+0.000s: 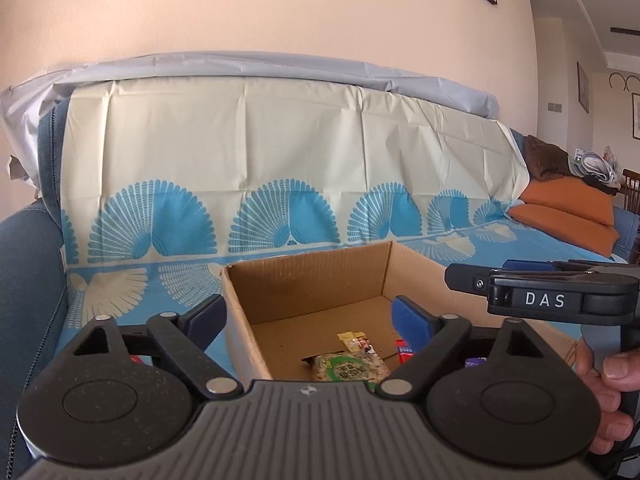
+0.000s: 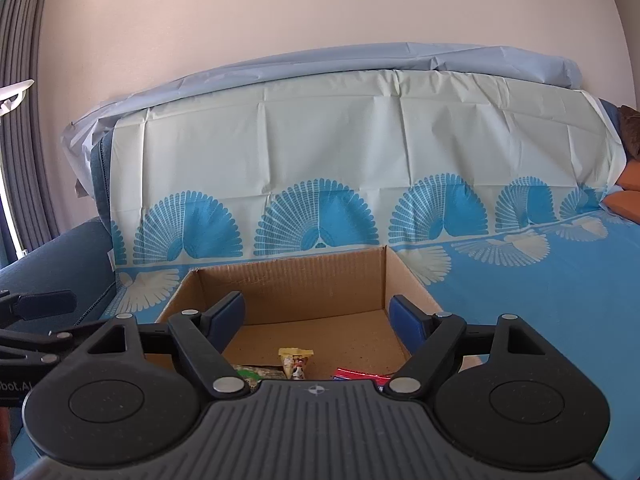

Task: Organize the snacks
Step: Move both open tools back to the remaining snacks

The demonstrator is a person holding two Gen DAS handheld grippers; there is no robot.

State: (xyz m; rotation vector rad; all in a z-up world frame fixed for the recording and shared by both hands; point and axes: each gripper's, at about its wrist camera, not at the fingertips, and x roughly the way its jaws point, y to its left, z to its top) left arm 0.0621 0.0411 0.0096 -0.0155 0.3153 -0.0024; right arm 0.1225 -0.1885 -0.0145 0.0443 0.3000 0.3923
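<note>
An open cardboard box (image 1: 308, 280) stands on the blue patterned cover. On its floor lie a green and white packet (image 1: 352, 366), a small yellow packet (image 1: 354, 340) and a red packet (image 1: 402, 350). My left gripper (image 1: 308, 318) is open and holds nothing; it straddles the box's left wall. The right gripper (image 1: 484, 272) reaches in from the right, with a hand (image 1: 612, 392) on its handle. In the right wrist view my right gripper (image 2: 318, 316) hangs open over the box (image 2: 292, 284), above the yellow packet (image 2: 295, 362), red packet (image 2: 360, 374) and green packet (image 2: 250, 372).
The box rests on a sofa seat draped with a cream and blue fan-patterned sheet (image 1: 280, 152). Orange cushions (image 1: 568, 208) lie far right. A dark blue armrest (image 1: 28, 280) rises at the left. A purple item (image 1: 474, 362) shows just right of the box. The left gripper (image 2: 44, 320) shows at the right wrist view's left edge.
</note>
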